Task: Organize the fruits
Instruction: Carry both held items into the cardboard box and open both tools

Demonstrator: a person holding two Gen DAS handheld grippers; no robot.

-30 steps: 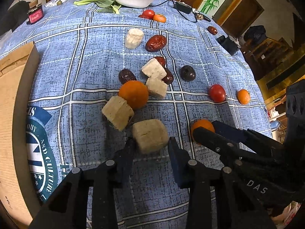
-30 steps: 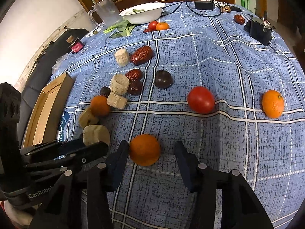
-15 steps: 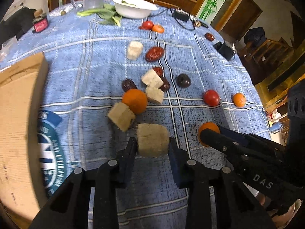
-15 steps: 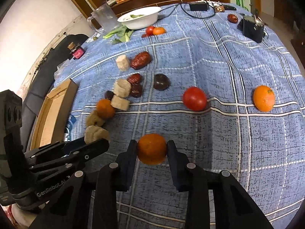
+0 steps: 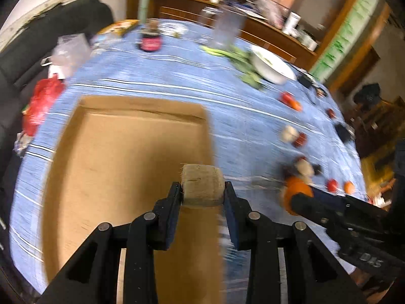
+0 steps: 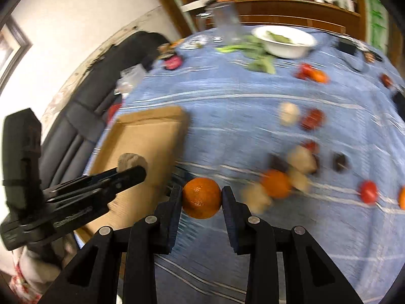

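My left gripper (image 5: pixel 203 194) is shut on a tan block-shaped piece (image 5: pixel 202 185) and holds it above the right edge of an open cardboard box (image 5: pixel 121 157). My right gripper (image 6: pixel 201 197) is shut on an orange (image 6: pixel 201 197), lifted above the blue cloth just right of the box (image 6: pixel 146 136). The left gripper with its tan piece (image 6: pixel 131 160) shows at the left of the right wrist view. The right gripper's fingers (image 5: pixel 319 210) and the orange (image 5: pixel 296 192) show at the right of the left wrist view. Both views are blurred.
Loose fruit lies on the blue tablecloth (image 6: pixel 227 111): another orange (image 6: pixel 276 183), tan pieces (image 6: pixel 302 160), red dates (image 6: pixel 312 119), tomatoes (image 6: pixel 368 192). A white bowl (image 6: pixel 284 40), greens and a clear jug (image 6: pixel 226 22) stand at the far side. A dark sofa (image 6: pixel 83 116) is left.
Both grippers have lifted their loads off the cloth and swung left toward the cardboard box. The left gripper now hangs over the box's right edge.
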